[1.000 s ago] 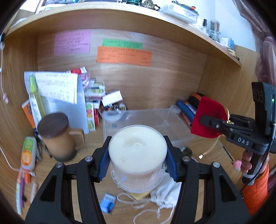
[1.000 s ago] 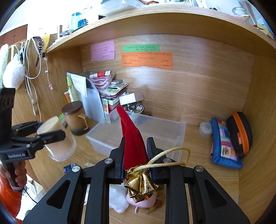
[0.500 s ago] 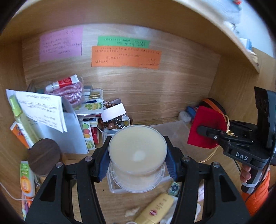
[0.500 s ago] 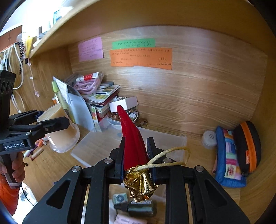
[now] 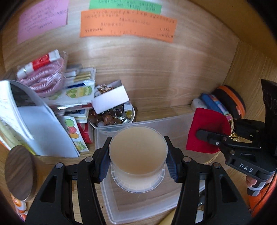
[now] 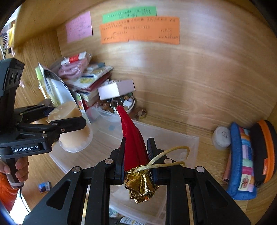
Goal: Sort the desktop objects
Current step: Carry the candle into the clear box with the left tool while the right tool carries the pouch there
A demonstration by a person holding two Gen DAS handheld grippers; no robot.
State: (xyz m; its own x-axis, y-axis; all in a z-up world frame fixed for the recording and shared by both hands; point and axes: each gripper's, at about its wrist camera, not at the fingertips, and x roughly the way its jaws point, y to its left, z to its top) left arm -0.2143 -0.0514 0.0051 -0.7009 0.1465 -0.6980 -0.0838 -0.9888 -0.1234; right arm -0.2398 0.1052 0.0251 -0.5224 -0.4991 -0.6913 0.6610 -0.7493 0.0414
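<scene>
Left hand-held gripper is clamped on the tub, jaws half spread around its sides, holding it upside down over the clear bin on the tabletop. Right hand-held gripper is pinched tight on the red pouch, gold cord looping out, also above the bin. 2 pencil cases lean at the right wall.

Desk nook background, as we see it
Pink, green and orange notes stuck on the wooden back wall; we also spot a dark wooden lid lower left.
</scene>
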